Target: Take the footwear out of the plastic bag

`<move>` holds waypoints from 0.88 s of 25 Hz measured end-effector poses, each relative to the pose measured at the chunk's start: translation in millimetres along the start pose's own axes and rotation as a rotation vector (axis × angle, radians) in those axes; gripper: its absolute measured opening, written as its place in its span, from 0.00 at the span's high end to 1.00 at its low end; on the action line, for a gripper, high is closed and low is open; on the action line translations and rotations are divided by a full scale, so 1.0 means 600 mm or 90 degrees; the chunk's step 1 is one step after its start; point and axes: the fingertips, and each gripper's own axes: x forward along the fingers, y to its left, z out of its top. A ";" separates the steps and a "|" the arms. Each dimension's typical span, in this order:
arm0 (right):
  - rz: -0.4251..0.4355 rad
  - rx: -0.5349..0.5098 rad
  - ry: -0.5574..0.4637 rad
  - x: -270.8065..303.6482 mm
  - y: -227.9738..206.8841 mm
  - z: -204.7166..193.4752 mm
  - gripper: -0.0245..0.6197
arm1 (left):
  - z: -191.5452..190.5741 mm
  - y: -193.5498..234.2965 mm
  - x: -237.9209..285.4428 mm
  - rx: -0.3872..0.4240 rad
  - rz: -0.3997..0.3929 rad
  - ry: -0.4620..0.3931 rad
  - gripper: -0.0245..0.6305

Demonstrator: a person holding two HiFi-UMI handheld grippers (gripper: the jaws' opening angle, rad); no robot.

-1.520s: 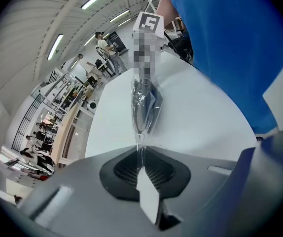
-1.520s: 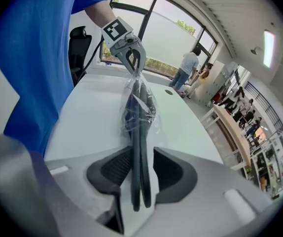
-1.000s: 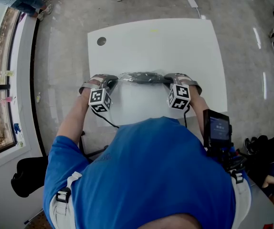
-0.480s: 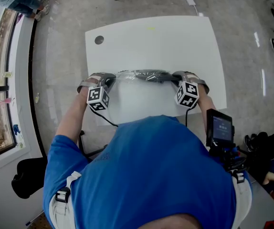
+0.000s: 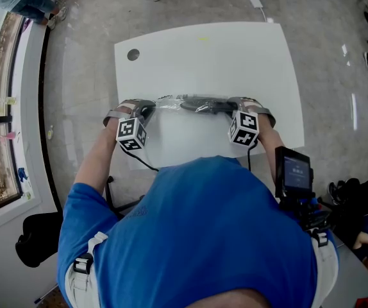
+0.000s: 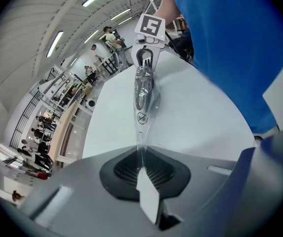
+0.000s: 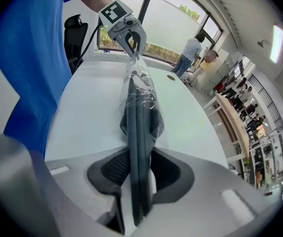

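Two grippers | left gripper (image 5: 147, 110): jaws pinched thin, crinkled clear plastic bag (image 6: 142, 113) | right gripper (image 5: 230, 106): jaws were opening, flat dark footwear (image 7: 139, 132) edge-up between them | bag spanned 9-to-3 o'clock over smooth white table (image 5: 203, 56).

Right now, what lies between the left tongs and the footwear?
Only a stretch of the clear plastic bag, pinched in the shut left tongs; the left gripper view shows the footwear further along inside.

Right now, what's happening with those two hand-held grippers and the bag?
Left hand-held gripper shut on end of plastic bag. Right hand-held gripper opening, footwear between its jaws, far end in bag. Nothing blocking.
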 end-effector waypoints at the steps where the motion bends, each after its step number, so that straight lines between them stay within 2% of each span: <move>1: -0.004 0.000 0.001 0.000 -0.002 0.000 0.80 | -0.001 0.000 0.000 0.000 0.000 0.000 0.95; 9: -0.015 0.017 0.023 -0.008 -0.013 -0.032 0.83 | -0.019 0.004 0.008 -0.006 0.003 0.008 0.95; 22: -0.029 0.144 0.046 -0.044 0.008 -0.119 0.83 | -0.033 0.000 0.017 -0.019 0.003 0.021 0.95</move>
